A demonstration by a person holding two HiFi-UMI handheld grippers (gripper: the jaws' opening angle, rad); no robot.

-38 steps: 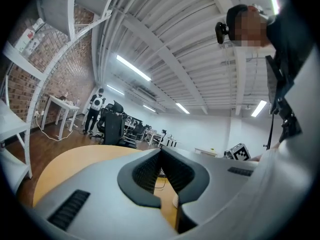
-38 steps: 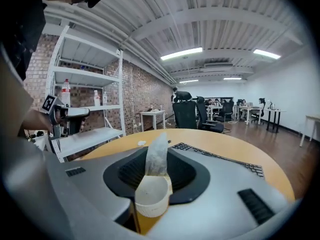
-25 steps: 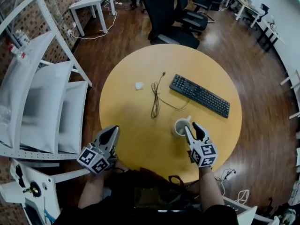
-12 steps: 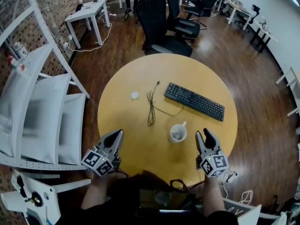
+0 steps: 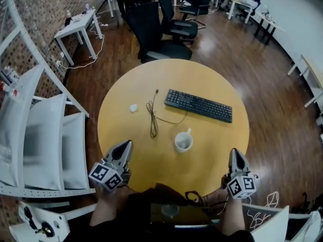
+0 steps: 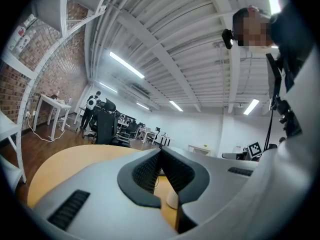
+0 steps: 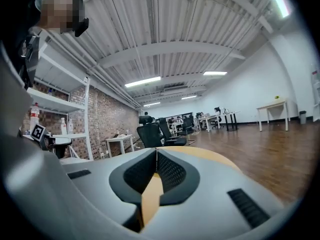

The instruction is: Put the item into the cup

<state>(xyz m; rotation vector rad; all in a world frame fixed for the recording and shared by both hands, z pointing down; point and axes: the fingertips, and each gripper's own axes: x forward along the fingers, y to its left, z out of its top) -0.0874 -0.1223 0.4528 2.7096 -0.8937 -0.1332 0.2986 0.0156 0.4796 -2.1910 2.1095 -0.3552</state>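
My left gripper (image 5: pixel 126 144) hovers left of the white cup (image 5: pixel 183 142), jaws pressed together, empty. The cup stands upright on the round table (image 5: pixel 212 150). Right of the cup, my right gripper (image 5: pixel 235 153) is closing on nothing.

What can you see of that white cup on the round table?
The cup is a white mug, ceramic by its look, with one small handle pointing away toward the keyboard. It stands upright, mouth up, on the yellow round table, right of the coiled cable. Only the table touches it. Whether anything lies inside cannot be made out.
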